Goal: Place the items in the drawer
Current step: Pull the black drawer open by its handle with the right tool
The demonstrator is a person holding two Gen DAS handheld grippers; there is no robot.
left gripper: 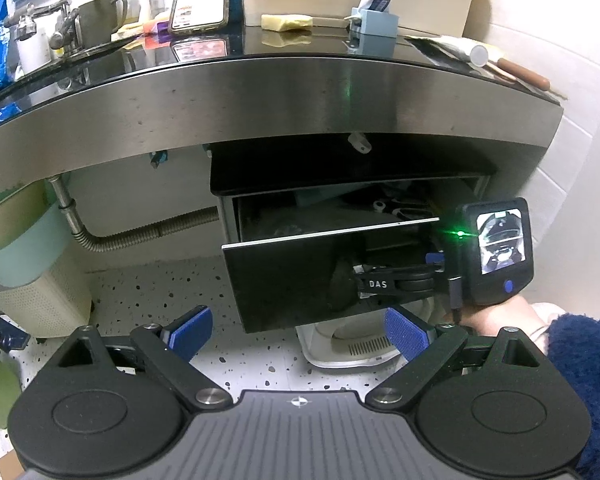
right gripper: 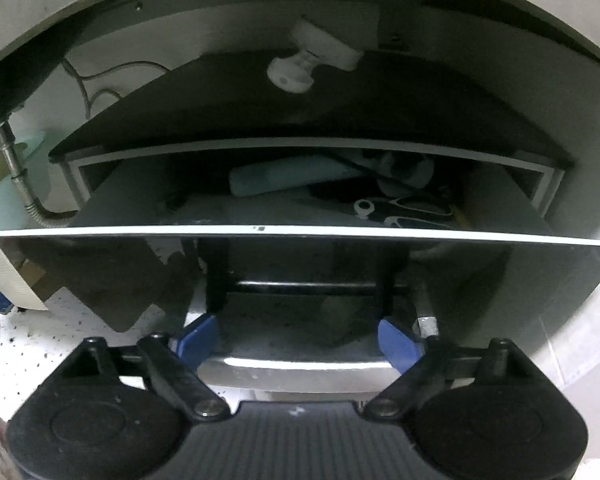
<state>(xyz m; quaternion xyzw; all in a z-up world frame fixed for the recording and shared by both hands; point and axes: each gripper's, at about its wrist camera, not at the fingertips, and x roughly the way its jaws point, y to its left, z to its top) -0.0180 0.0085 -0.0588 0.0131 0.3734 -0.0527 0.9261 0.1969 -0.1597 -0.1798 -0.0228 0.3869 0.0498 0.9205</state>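
Left tool (left gripper: 298, 330): blue pads spread wide, nothing between them; hangs back from the drawer, above the speckled floor (left gripper: 160, 292).
Right tool (right gripper: 300, 338): pads apart and empty, close against the glossy black drawer front (right gripper: 300, 276); in the left view its body sits at the drawer's right end.
Drawer (left gripper: 332, 232): under the bench, pulled partly out; white top edge showing.
Inside drawer: pale tube (right gripper: 284, 178), scissors (right gripper: 404, 208), other dark things too dim to name.
Items to place: likely those on the bench (left gripper: 284, 92), namely yellow sponge brush (left gripper: 286, 22), blue holder with tube (left gripper: 374, 20), white tube (left gripper: 466, 50) at the right end.
Risk, opening: gap looks narrow beneath the black shelf (right gripper: 300, 120); a tall item could catch there.
Risk, contents: clutter at right rear may stop an item lying flat.
Risk, front: slick panel, no handle seen; pads may slip.
In the way: bench overhang between drawer and items.
Around: hose (left gripper: 140, 232), mint bin (left gripper: 24, 240), phone (left gripper: 198, 0), faucet (left gripper: 44, 24).
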